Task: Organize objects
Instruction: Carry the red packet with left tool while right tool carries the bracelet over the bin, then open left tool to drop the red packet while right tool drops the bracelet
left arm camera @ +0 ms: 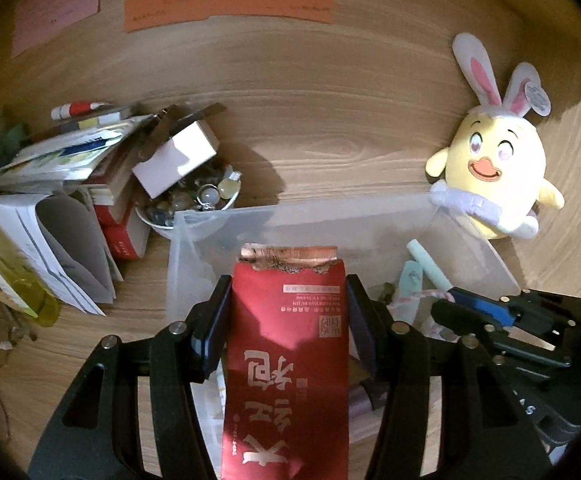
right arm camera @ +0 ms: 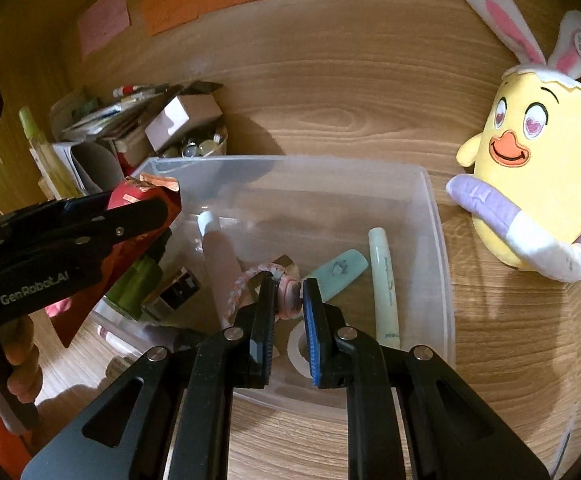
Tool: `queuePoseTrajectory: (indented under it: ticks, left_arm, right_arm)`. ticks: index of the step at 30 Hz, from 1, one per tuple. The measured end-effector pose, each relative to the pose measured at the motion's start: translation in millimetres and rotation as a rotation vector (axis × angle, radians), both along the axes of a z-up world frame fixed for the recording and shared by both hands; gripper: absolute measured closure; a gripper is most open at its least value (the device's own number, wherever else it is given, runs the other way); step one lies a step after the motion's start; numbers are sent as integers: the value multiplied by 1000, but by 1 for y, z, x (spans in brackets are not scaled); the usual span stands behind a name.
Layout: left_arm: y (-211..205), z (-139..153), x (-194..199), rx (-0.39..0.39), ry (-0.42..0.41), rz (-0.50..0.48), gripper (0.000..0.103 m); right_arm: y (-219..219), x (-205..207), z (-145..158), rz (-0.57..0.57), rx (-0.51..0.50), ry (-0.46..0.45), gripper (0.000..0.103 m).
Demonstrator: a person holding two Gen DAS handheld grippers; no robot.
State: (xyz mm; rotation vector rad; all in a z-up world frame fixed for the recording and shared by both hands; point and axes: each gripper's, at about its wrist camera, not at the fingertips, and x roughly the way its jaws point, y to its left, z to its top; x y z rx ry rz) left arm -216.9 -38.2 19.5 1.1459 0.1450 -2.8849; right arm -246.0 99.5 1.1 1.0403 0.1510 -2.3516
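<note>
My left gripper is shut on a red foil packet with a torn top, held upright over the near left side of a clear plastic bin. In the right wrist view the packet hangs at the bin's left wall. My right gripper is shut on a small pink charm with a braided pink-and-white cord, low inside the bin. From the left wrist view the right gripper shows at the right, its blue pad visible.
The bin holds a pale green tube, a mint clip, a pink tube and a tape roll. A yellow plush chick leans at its right. A bowl of trinkets and stacked books crowd the left.
</note>
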Motion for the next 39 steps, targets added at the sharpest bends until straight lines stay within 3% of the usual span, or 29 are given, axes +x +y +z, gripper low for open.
queuePoseTrajectory:
  ticks: [10,16,27,32,39]
  left_arm:
    - [11,16,19,-12,40,-37,41]
    - [10,26,34,-10,61,-35,36]
    - [-3,32,69,-12,87,7,11]
    - [-7,28,83,-16,78,17,10]
    - [-11,14,102,-14,42,21,7]
  right_arm:
    - [-3,2,0,-13,43,15,89]
    - [0,7,8,-19,32,27,73]
    - [13,38,39,-1,-21,97,49]
    - [22,61,47,1,-17,153,35]
    - [30,90,47,15,14,214,33]
